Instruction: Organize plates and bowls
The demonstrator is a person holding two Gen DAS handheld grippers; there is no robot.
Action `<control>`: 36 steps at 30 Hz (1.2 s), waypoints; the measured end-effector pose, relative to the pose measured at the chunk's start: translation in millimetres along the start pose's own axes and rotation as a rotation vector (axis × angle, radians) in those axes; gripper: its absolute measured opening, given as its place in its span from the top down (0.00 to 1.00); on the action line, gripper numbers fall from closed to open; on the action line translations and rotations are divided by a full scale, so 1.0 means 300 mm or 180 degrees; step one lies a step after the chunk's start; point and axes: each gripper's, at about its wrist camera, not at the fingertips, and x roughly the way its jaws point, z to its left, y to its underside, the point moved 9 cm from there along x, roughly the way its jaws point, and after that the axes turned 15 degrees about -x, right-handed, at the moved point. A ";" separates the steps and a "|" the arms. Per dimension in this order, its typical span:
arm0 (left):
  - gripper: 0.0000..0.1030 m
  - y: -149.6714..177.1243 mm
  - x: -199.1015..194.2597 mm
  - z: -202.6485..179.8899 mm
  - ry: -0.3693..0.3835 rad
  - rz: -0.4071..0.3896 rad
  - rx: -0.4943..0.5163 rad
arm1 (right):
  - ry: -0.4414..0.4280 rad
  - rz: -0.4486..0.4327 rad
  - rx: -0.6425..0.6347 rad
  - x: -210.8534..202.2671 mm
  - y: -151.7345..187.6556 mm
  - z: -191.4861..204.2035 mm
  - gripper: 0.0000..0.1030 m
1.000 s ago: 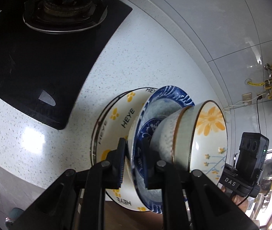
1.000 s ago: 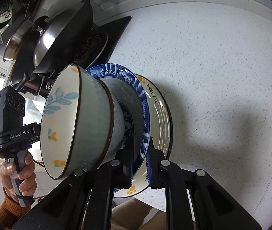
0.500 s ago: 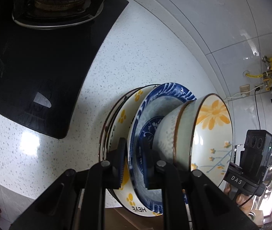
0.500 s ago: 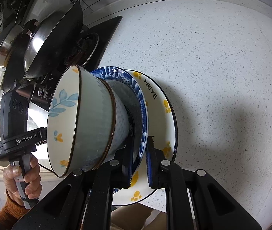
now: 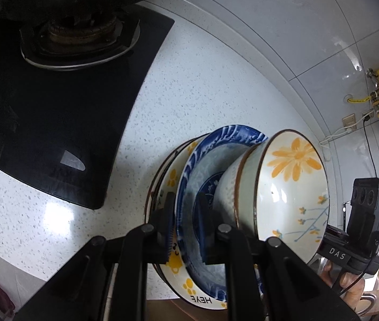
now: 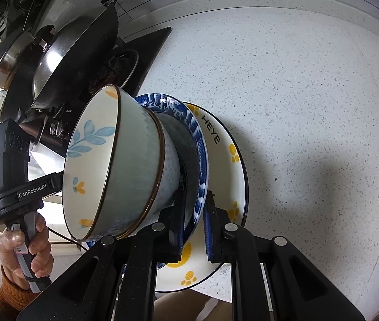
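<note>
A stack of dishes sits at the counter's front edge: a white plate with yellow paw prints and "HEYE" lettering [image 5: 173,179] [image 6: 229,160] at the bottom, a blue patterned plate [image 5: 208,149] [image 6: 197,144] on it, and a flowered bowl [image 5: 291,187] [image 6: 125,165] on top. My left gripper [image 5: 185,227] is shut on the blue plate's rim on one side. My right gripper [image 6: 194,227] is shut on the same plate's rim on the opposite side. The bowl rests in the blue plate between both grippers.
A black gas stove [image 5: 55,101] with a burner [image 5: 80,34] lies on the speckled white counter [image 6: 296,107]. A steel wok [image 6: 74,56] and a pan sit on the stove. A tiled wall [image 5: 283,26] runs behind; a gas valve and socket [image 5: 376,99] are on it.
The view of the stack has shifted in both wrist cameras; the stove looms closer in the left view. Both grips on the blue plate are unchanged.
</note>
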 end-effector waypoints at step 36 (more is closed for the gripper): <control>0.86 -0.008 -0.236 -0.062 -0.0023 -0.0747 0.1299 | 0.0652 -0.0645 0.0418 -0.170 0.053 0.072 0.86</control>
